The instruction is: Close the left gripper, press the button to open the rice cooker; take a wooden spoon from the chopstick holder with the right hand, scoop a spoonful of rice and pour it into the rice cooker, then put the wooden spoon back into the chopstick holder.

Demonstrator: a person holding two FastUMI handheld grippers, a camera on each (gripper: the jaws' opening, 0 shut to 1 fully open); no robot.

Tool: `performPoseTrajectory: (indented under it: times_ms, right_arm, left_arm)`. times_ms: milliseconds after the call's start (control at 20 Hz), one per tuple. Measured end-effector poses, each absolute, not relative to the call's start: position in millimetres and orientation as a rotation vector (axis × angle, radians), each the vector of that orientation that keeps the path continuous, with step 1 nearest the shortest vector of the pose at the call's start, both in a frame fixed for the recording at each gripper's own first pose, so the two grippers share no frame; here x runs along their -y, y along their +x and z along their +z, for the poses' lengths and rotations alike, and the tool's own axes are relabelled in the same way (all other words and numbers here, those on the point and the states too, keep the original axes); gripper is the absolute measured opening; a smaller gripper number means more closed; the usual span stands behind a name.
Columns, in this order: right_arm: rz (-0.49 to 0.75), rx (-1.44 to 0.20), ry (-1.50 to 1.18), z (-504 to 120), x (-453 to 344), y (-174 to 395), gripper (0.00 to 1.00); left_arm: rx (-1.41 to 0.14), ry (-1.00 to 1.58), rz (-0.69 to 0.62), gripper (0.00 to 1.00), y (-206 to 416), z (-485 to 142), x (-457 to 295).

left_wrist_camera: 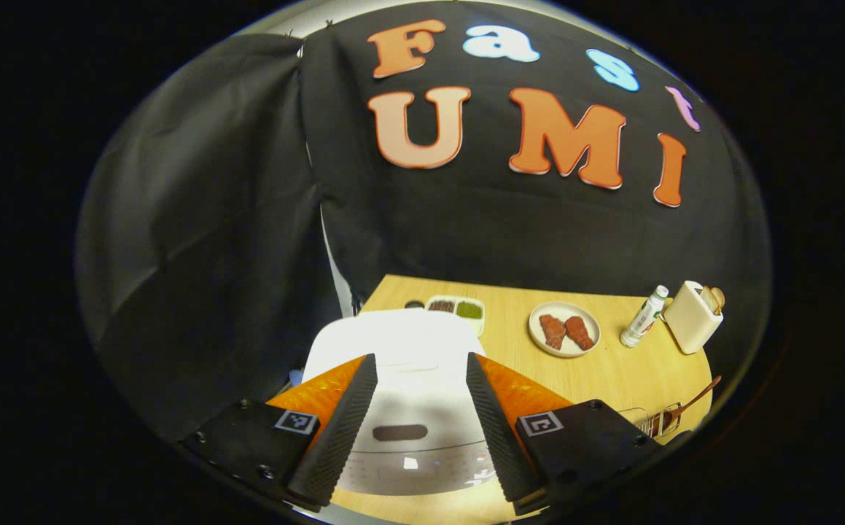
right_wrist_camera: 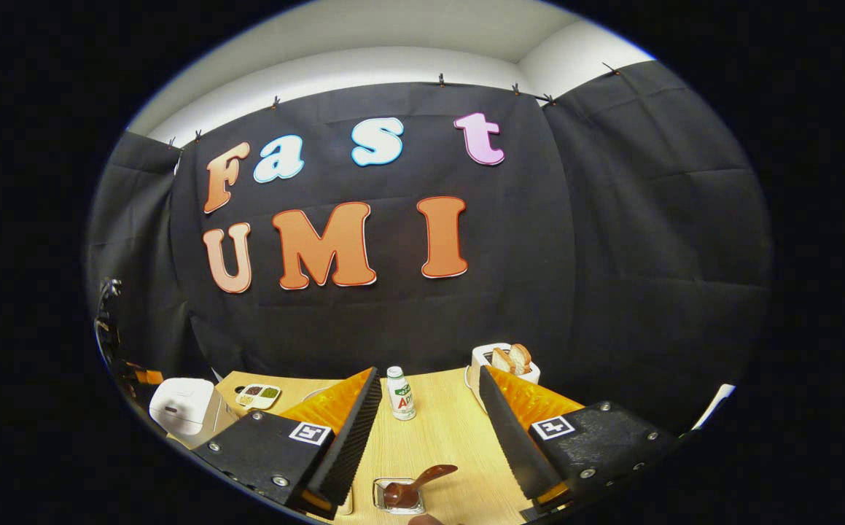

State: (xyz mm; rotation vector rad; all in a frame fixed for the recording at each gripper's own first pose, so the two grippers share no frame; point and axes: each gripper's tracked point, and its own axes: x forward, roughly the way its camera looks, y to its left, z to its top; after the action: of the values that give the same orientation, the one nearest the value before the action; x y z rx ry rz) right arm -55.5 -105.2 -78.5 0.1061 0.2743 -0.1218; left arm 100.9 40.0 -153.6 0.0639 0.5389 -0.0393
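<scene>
Rice cooker (left_wrist_camera: pixel 407 379), lid down, sits at the table (left_wrist_camera: pixel 612 372) left edge beneath the left hand-held gripper (left_wrist_camera: pixel 422 423), jaws wide. Right gripper view: right hand-held gripper (right_wrist_camera: pixel 429 437) gapes wide over bare table above the wooden spoon (right_wrist_camera: pixel 418 485) in its chopstick holder (right_wrist_camera: pixel 382 499).

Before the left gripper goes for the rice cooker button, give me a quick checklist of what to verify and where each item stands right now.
1. Left gripper shut for pressing: not ok, its fingers stand wide apart.
2. White rice cooker lid still closed: ok.
3. Left gripper lined up with the cooker: ok, the dark oval button lies between the fingers.
4. Brown wooden spoon in the clear chopstick holder: ok, its handle leans out.
5. Right gripper open and free: ok, holding nothing.
6. Rice to scoop: cannot tell where it is.
</scene>
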Motion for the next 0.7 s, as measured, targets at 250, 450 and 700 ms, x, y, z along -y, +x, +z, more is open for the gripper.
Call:
performPoseTrajectory:
  times_ms: [250, 450, 700]
  right_arm:
    - [-0.086, -0.231, 0.076, -61.6, 81.9, -42.8, 0.85]
    - [-0.067, -0.175, 0.049, -43.0, 63.9, -37.7, 0.85]
    - [-0.059, -0.121, 0.028, -30.3, 42.8, -34.0, 0.85]
  left_arm:
    - [-0.281, 0.062, -0.133, 0.89, 90.3, -65.6, 23.5]
    - [-0.14, 0.034, -0.207, 0.88, 69.6, -31.8, 69.7]
    - [-0.088, 0.046, -0.27, 0.89, 46.0, -28.2, 108.3]
